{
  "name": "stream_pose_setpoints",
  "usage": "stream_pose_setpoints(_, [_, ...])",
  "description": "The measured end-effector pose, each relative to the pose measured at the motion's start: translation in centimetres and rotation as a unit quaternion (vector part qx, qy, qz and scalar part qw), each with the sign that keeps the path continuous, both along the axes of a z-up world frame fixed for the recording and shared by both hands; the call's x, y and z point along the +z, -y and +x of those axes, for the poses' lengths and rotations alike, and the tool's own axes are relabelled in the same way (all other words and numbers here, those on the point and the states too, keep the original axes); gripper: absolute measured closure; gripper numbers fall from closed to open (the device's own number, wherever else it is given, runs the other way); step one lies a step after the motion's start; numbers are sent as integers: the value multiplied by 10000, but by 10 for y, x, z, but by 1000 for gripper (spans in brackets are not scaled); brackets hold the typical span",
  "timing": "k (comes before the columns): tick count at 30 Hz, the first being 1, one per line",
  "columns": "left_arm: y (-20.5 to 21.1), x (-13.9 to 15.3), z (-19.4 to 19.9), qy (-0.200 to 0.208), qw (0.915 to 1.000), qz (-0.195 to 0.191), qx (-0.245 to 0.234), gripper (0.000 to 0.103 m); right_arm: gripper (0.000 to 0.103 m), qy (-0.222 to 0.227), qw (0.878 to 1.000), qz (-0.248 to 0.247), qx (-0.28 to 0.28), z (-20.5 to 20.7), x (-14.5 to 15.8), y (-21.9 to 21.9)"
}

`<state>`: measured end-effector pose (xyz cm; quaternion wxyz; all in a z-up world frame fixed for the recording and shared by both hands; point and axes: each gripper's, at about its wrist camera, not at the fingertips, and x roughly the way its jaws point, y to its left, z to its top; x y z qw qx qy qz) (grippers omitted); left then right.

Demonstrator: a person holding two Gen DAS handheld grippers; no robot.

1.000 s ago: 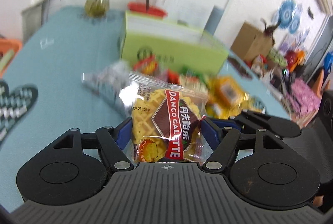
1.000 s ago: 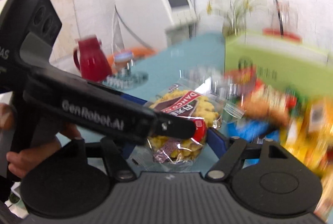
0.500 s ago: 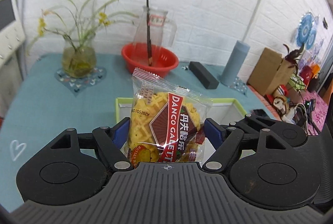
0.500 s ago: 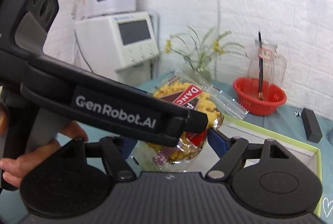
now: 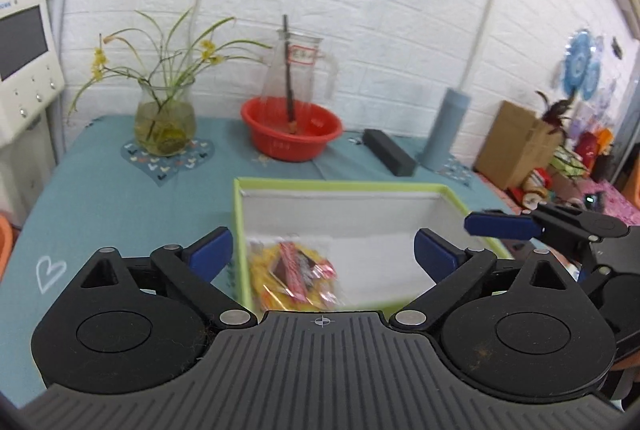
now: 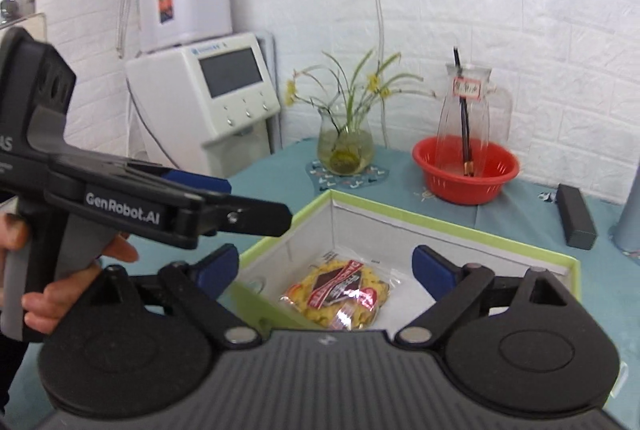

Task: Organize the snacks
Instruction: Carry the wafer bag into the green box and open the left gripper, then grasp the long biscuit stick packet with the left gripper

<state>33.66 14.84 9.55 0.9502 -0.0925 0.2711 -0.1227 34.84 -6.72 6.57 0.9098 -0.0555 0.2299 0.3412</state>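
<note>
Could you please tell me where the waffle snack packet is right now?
The waffle snack packet lies inside the green-rimmed box, near its left corner in both wrist views, free of both opening grippers.

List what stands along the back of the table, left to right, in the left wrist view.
Glass vase of flowers → red basin with the glass pitcher standing in it → black box → grey-blue cylinder.

My matt black plastic left gripper (image 5: 322, 250) and right gripper (image 6: 326, 264) are showing smooth blue pads (image 5: 210, 250) and shiny metal pins. The snack packet (image 6: 340, 294) is glinting in glossy clear film inside the matt cardboard box (image 6: 440, 226). The tablecloth (image 5: 100, 198) is looking like soft matt cloth.
</note>
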Motion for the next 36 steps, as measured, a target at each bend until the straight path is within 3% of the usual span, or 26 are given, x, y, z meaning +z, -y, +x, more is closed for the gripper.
stream_pose_setpoints(4, [30, -13, -58, 52, 9992, -157, -372, 11, 10, 210, 9989, 88, -411, -75, -4, 47])
stream_pose_setpoints(8, [69, -37, -97, -92, 9964, -341, -768, 11, 10, 228, 9919, 116, -1248, -149, -27, 99])
stream_pose_setpoints(13, [109, -63, -128, -468, 9892, -835, -1113, 11, 10, -295, 9761, 281, -2135, -201, -69, 140])
stream_pose_setpoints(17, [133, -83, -141, -944, 9818, -1016, -1300, 12, 10, -753, 9687, 556, -2298, -214, -97, 155])
stream_pose_setpoints(20, [149, -94, -140, -1236, 9787, -921, -1355, 15, 10, -992, 9727, 684, -1982, -208, -110, 151])
stream_pose_setpoints(23, [162, -98, -133, -1393, 9759, -826, -1461, 17, 10, -901, 9810, 483, -1651, -198, -113, 137])
stream_pose_setpoints(26, [172, -99, -125, -1668, 9678, -915, -1646, 24, 19, -764, 9853, 62, -1524, -186, -112, 127])
stream_pose_setpoints(28, [179, -100, -124, -1650, 9669, -853, -1750, 24, 21, -814, 9856, 85, -1477, -181, -112, 129])
stream_pose_setpoints(31, [194, -106, -115, -1719, 9699, -462, -1660, 27, 22, -963, 9849, 104, -1433, -175, -115, 127])
stream_pose_setpoints(34, [202, -114, -108, -1708, 9691, -352, -1745, 31, 24, -845, 9850, -32, -1504, -173, -117, 123])
stream_pose_setpoints(35, [204, -114, -108, -1681, 9690, -300, -1785, 34, 24, -832, 9853, -36, -1494, -172, -117, 123])
stream_pose_setpoints(36, [206, -116, -108, -1652, 9684, -229, -1856, 47, 27, -820, 9859, -52, -1461, -172, -117, 121])
